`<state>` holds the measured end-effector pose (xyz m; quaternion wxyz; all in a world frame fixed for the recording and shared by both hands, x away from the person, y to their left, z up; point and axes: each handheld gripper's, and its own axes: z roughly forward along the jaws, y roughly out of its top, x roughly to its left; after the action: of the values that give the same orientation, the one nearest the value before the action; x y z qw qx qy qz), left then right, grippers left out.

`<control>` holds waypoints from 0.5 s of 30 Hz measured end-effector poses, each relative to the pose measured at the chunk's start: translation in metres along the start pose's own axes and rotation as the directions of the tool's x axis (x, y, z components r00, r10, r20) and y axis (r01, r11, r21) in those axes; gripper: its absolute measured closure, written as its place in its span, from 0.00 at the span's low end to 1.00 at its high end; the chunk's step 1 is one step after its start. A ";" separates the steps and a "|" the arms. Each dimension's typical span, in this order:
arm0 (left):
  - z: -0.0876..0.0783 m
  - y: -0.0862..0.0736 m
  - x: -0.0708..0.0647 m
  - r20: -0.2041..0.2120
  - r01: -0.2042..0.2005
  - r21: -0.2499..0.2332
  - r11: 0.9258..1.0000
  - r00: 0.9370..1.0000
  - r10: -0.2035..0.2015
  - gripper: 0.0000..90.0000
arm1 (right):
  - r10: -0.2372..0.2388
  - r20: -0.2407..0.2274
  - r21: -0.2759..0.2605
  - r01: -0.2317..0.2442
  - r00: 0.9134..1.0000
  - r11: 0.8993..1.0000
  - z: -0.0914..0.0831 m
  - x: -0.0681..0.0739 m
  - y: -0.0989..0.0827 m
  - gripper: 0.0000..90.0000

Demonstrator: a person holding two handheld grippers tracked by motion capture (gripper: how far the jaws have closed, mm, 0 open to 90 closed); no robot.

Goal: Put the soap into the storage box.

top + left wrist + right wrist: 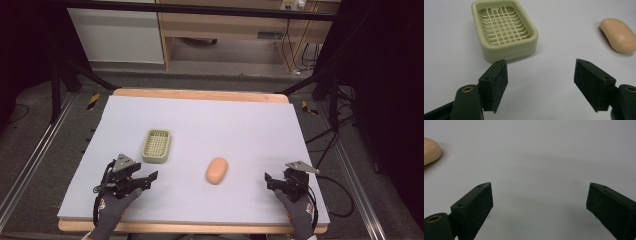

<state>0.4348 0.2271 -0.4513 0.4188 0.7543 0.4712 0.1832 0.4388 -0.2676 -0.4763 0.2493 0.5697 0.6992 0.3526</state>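
A pale green soap dish with a grid insert lies left of centre on the lavender mat. An oval peach soap bar lies to its right, apart from it. My left gripper rests near the front left, just below the dish, open and empty. In the left gripper view the dish is ahead on the left, the soap is at the far right, and the left gripper has its jaws wide apart. My right gripper is open at the front right; in the right gripper view it is empty, with the soap at the left edge.
The mat covers a wooden table whose edge shows at the back and front. Metal rails run along the floor on both sides. Cables trail at the right. A wooden cabinet stands behind the table.
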 end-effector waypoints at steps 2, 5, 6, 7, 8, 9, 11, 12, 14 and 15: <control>0.001 0.001 -0.002 0.005 -0.005 0.001 1.000 1.000 0.005 0.29 | -0.001 0.002 0.002 0.001 1.000 1.000 0.000 0.000 0.000 0.08; 0.002 0.003 -0.006 0.012 -0.008 -0.001 1.000 1.000 0.008 0.29 | -0.002 0.006 0.008 0.002 1.000 1.000 0.000 0.001 0.000 0.08; 0.003 0.004 -0.008 0.015 -0.009 0.000 1.000 1.000 0.009 0.29 | -0.005 0.008 0.009 0.005 1.000 1.000 0.000 0.001 0.000 0.08; 0.003 0.004 -0.008 0.015 -0.009 0.000 1.000 1.000 0.009 0.29 | -0.010 0.011 0.008 0.010 1.000 1.000 0.000 0.001 0.000 0.08; 0.004 0.005 -0.010 0.019 -0.014 0.000 1.000 1.000 0.014 0.28 | -0.009 0.012 0.008 0.009 1.000 1.000 0.001 0.001 0.000 0.08; 0.005 0.005 -0.011 0.020 -0.018 0.003 1.000 1.000 0.017 0.28 | -0.009 0.013 0.009 0.009 1.000 1.000 0.001 0.001 0.000 0.08; 0.006 0.006 -0.013 0.022 -0.024 0.004 1.000 0.999 0.024 0.28 | -0.012 0.015 0.012 0.012 1.000 1.000 0.001 0.001 0.000 0.08; 0.006 0.006 -0.013 0.022 -0.024 0.004 1.000 0.999 0.024 0.28 | -0.010 0.015 0.013 0.010 1.000 1.000 0.001 0.001 0.000 0.08; 0.008 0.008 -0.017 0.026 -0.033 0.006 0.999 0.999 0.033 0.27 | -0.008 0.018 0.014 0.007 1.000 1.000 0.001 0.002 0.000 0.08; 0.008 0.008 -0.018 0.029 -0.038 0.009 0.999 0.999 0.038 0.27 | -0.011 0.018 0.013 0.011 1.000 1.000 0.001 0.001 0.000 0.08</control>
<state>0.4360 0.2064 -0.4471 0.4184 0.7676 0.4517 0.1782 0.4395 -0.2661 -0.4768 0.2539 0.5706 0.7025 0.3413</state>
